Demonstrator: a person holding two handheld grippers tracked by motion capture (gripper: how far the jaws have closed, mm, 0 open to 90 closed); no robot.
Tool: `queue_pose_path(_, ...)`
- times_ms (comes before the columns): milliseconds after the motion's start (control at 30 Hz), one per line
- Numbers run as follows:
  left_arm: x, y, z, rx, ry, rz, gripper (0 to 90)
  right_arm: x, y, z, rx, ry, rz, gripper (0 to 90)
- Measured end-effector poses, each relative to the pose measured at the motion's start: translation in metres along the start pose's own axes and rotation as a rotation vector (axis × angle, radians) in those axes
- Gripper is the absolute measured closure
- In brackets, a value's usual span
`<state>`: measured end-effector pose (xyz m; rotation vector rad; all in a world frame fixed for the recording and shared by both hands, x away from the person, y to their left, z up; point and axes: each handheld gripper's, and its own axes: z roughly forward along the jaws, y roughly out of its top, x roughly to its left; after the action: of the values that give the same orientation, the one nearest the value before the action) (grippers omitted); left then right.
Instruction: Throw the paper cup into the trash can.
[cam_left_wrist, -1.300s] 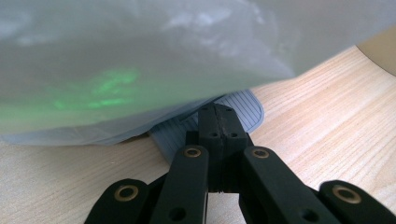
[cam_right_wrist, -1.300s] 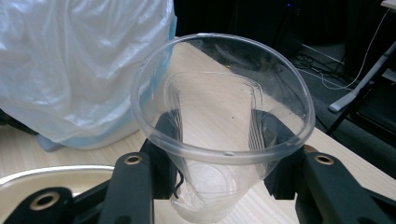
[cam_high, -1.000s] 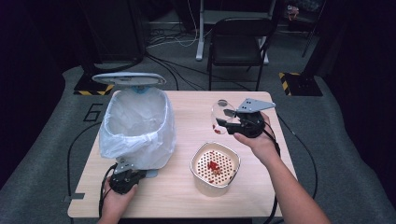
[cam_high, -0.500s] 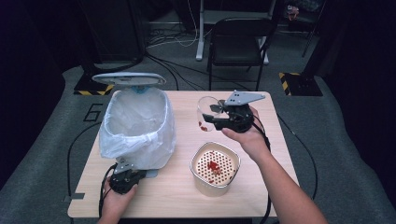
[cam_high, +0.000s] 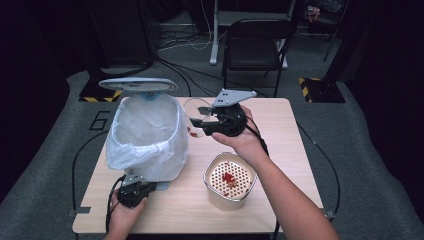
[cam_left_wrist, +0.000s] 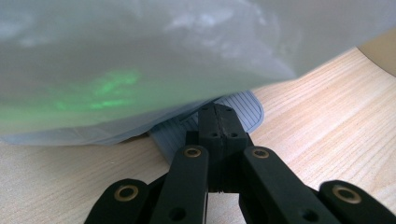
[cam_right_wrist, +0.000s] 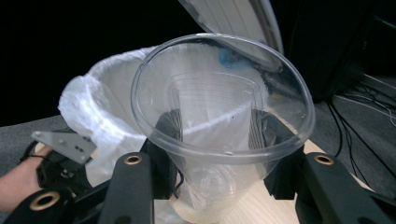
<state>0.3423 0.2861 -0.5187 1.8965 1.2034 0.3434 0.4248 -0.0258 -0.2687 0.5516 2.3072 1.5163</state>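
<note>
While left gripper (cam_left_wrist: 217, 122) presses pedal (cam_left_wrist: 243, 112), right gripper (cam_high: 200, 121) apparently clamps cup (cam_right_wrist: 219, 116).

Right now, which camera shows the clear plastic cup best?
The right gripper view: the clear plastic cup looms close between the right gripper's jaws, rim and ribbed wall plain. The high view has it small, beside the white-lined bin.

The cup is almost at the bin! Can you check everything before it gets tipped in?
1. Right gripper holds the clear cup firmly: ok.
2. Bin lid up: ok.
3. Left gripper shut and pressing the pedal: ok.
4. Bin bag open at the top: ok.
5. Cup over the bin's opening: not ok, it is beside the rim.
6. Strainer pot out of the way: ok.
</note>
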Motion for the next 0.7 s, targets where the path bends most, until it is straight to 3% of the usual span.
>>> queue_pose_path(233,0.0,0.0,0.001,-0.014,-0.002,-0.016,90.0,0.012,0.02,0.017,-0.013,0.037,-0.017,54.0)
queue_pose_path(400,0.001,0.0,0.0,-0.003,-0.002,-0.007,90.0,0.021,0.031,0.032,-0.012,0.065,-0.031,53.9)
queue_pose_path(700,0.0,0.0,0.0,-0.005,-0.001,-0.005,90.0,0.023,0.033,0.054,0.0,0.069,-0.022,53.9)
